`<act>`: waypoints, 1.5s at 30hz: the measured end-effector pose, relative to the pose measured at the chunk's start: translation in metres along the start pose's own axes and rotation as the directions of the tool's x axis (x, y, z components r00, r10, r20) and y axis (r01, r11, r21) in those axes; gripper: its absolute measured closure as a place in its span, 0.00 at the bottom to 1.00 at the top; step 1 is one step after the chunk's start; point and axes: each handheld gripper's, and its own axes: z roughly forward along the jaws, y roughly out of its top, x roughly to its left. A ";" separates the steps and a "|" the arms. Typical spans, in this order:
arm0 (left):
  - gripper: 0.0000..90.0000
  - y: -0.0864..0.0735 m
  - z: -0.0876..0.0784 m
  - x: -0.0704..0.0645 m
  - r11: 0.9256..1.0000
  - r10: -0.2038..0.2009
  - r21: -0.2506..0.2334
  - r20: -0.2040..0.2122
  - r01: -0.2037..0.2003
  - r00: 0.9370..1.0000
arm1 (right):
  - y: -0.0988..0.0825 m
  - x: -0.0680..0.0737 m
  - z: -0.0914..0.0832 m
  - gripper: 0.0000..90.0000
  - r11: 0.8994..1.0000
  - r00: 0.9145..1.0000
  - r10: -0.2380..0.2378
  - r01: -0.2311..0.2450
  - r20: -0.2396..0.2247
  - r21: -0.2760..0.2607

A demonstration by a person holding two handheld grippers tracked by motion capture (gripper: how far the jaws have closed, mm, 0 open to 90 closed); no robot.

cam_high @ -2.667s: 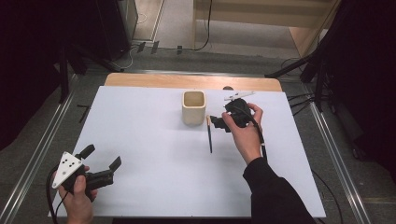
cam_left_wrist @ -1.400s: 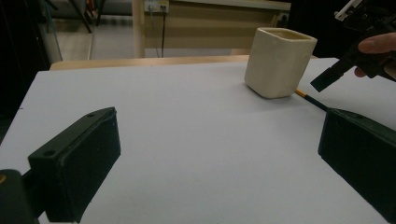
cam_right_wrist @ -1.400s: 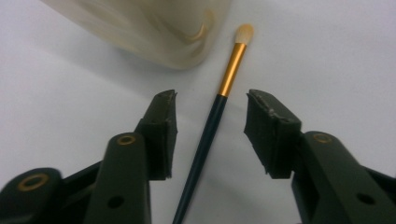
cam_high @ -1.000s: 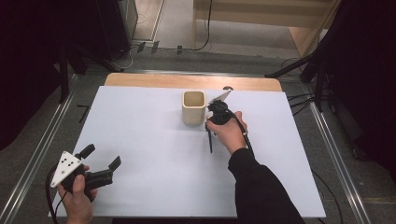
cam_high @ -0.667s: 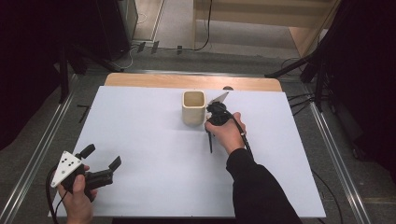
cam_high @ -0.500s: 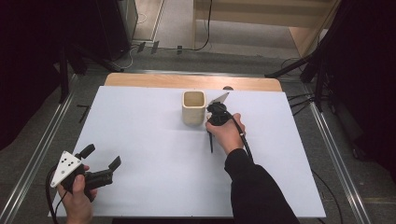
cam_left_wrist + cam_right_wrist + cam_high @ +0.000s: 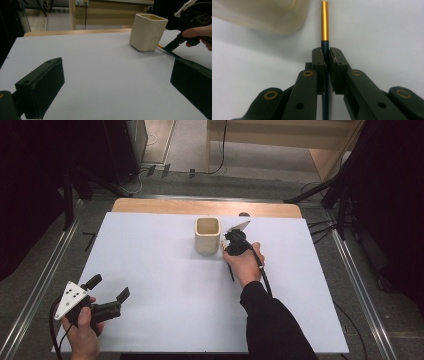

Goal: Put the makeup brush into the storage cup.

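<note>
A white table (image 7: 165, 285) with a strip of bare wood along its far edge takes up most of the high view, and grey floor with metal rails lies on either side of it.

A cream cup (image 7: 207, 234), squarish with rounded corners and open at the top, stands upright near the far middle of the table. In the left gripper view the same cup (image 7: 148, 32) stands well ahead of the jaws, and in the right gripper view one blurred corner of it (image 7: 262, 15) sits at the upper left.

The left gripper (image 7: 107, 296) rests low at the near left corner of the table, held in the person's left hand (image 7: 82, 330), with its grey three-cornered plate on top. Its jaws stand wide apart with bare table between them (the left gripper view shows one at each lower corner).

The right gripper (image 7: 231, 251) is just right of the cup, tipped down to the table in the person's right hand (image 7: 245, 267), a dark sleeve behind it. In its own view the right gripper (image 7: 326, 58) has its jaws closed in on a thin pen (image 7: 325, 22), dark in the shaft with a gold end that points past the cup's corner. The pen (image 7: 230, 270) lies flat on the table just beside the cup, not touching it as far as the right gripper view shows.
</note>
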 end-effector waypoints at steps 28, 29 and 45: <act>0.00 0.000 0.000 -0.001 1.000 0.003 0.000 0.004 -0.003 1.000 | 0.000 -0.004 -0.051 0.94 0.868 0.998 -0.062 0.045 -0.017 -0.494; 0.00 0.000 0.000 -0.001 1.000 0.003 0.000 0.005 -0.003 1.000 | 0.000 -0.004 -0.052 0.94 0.861 0.997 -0.071 0.057 -0.010 -0.506; 0.00 0.000 0.000 -0.001 1.000 0.002 0.001 0.007 -0.002 1.000 | -0.002 0.003 -0.062 0.94 0.744 0.992 -0.112 0.118 0.051 -0.658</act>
